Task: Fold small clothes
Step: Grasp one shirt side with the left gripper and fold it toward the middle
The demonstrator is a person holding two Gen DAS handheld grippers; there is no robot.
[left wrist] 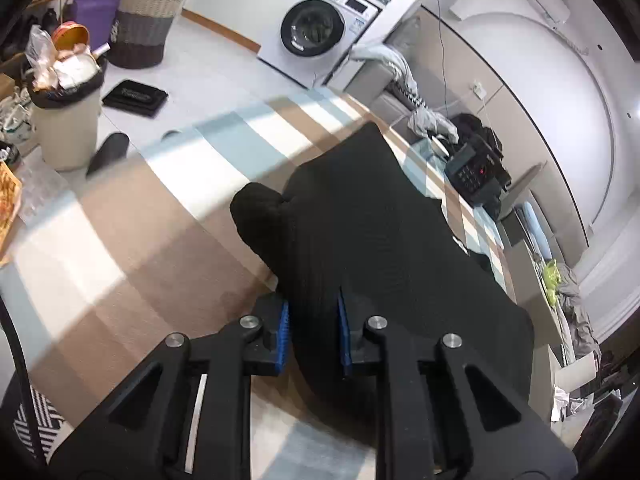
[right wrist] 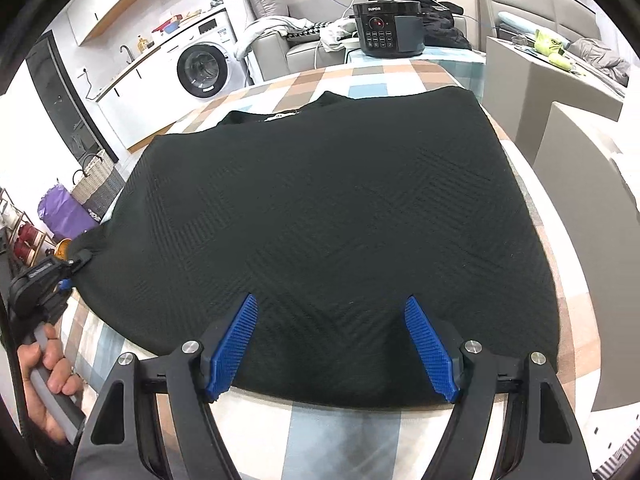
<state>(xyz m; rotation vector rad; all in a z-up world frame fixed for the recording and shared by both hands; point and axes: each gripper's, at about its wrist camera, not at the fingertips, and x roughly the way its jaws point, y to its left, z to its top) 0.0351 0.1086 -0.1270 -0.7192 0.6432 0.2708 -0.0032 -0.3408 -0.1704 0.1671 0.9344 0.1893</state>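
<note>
A checked table carries a black knit garment, spread flat across most of it. The left gripper has its 2 fingers clamped on a bunched edge of the garment at its left side. The right gripper hovers with fingers wide over the near hem, holding nothing.

Black textured-knit garment; beige-blue-white checked tablecloth.
</note>
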